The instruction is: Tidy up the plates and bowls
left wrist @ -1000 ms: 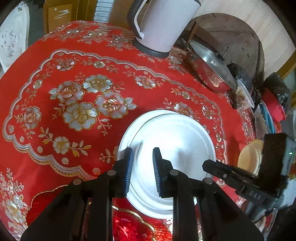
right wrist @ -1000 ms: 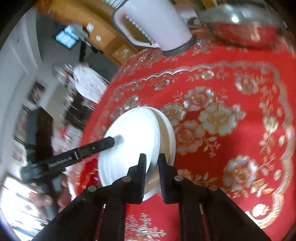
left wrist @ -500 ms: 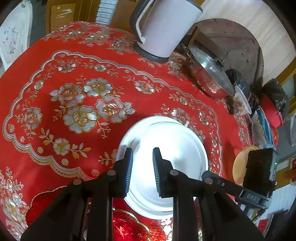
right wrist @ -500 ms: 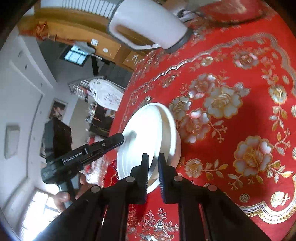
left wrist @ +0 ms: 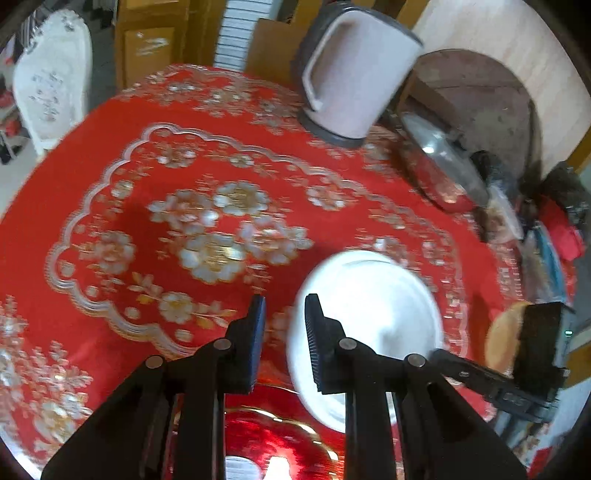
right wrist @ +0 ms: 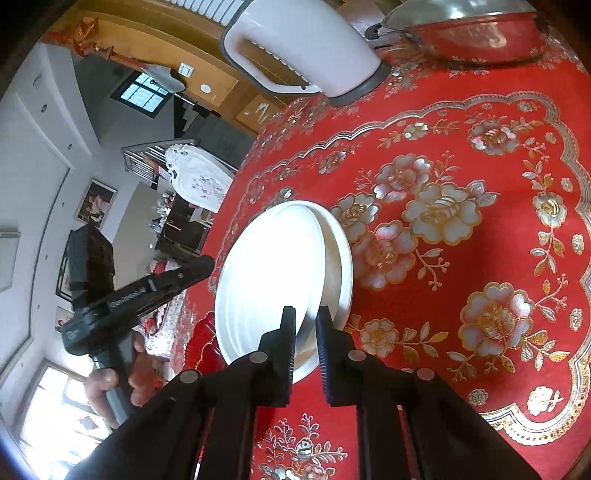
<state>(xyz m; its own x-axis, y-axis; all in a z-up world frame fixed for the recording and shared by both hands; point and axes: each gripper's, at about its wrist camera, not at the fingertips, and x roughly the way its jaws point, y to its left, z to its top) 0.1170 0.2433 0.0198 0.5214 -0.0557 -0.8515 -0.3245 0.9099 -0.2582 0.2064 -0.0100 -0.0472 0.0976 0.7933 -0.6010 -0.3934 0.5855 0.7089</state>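
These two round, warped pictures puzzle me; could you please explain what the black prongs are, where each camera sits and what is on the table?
There is no robot: a person holds a two-finger gripper in each hand, with a fisheye camera on each looking along its fingers. In the left wrist view the left gripper is open and empty above the red floral tablecloth. In the right wrist view the right gripper straddles the rim of the upper white round plate, tilted over a second white plate; a gap shows, so whether it grips is unclear. Further back stand a pale electric kettle and a lidded steel pot.
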